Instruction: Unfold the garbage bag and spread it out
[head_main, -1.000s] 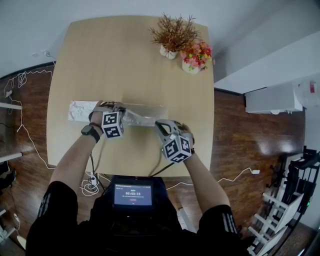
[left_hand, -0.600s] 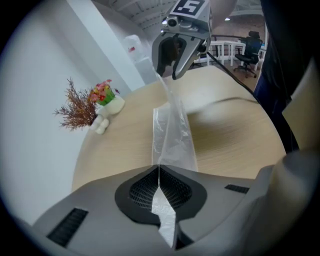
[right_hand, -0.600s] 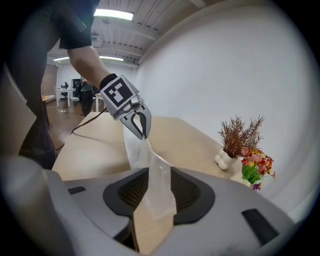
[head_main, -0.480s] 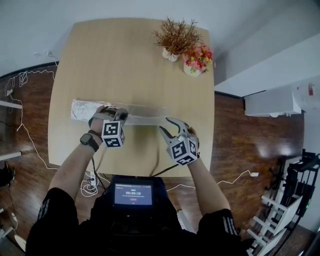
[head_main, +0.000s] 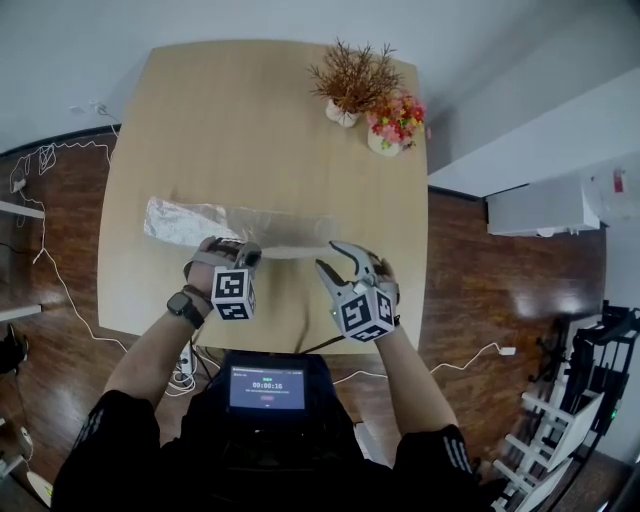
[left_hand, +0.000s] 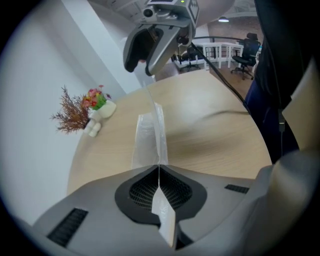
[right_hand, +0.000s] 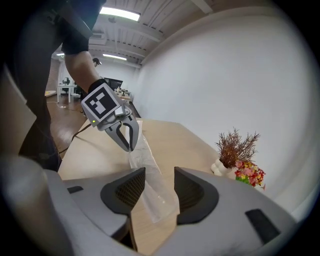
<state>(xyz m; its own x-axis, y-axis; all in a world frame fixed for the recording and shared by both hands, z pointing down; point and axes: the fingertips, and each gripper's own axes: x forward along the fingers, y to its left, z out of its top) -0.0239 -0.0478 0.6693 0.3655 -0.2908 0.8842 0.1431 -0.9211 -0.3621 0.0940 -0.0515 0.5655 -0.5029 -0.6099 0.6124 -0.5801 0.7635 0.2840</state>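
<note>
A translucent grey garbage bag (head_main: 262, 224), still folded into a long strip, stretches across the wooden table (head_main: 250, 120) from left to right. My left gripper (head_main: 240, 252) is shut on the strip's near edge; in the left gripper view the plastic (left_hand: 148, 131) runs out from the closed jaws (left_hand: 159, 169). My right gripper (head_main: 338, 262) hangs by the strip's right end, and its jaws have just been opening. In the right gripper view the bag's end (right_hand: 156, 197) shows through the gap of the right gripper (right_hand: 159, 182), and the pads are not touching it.
A vase of dried twigs (head_main: 348, 72) and a pot of pink and yellow flowers (head_main: 394, 116) stand at the table's far right. A small screen (head_main: 266, 388) sits at the person's chest. Cables (head_main: 40, 250) trail over the wooden floor to the left.
The right gripper opened, let go of the bag's right end and rose. The left gripper drew toward the near edge and lifted slightly, pulling the strip with it.
</note>
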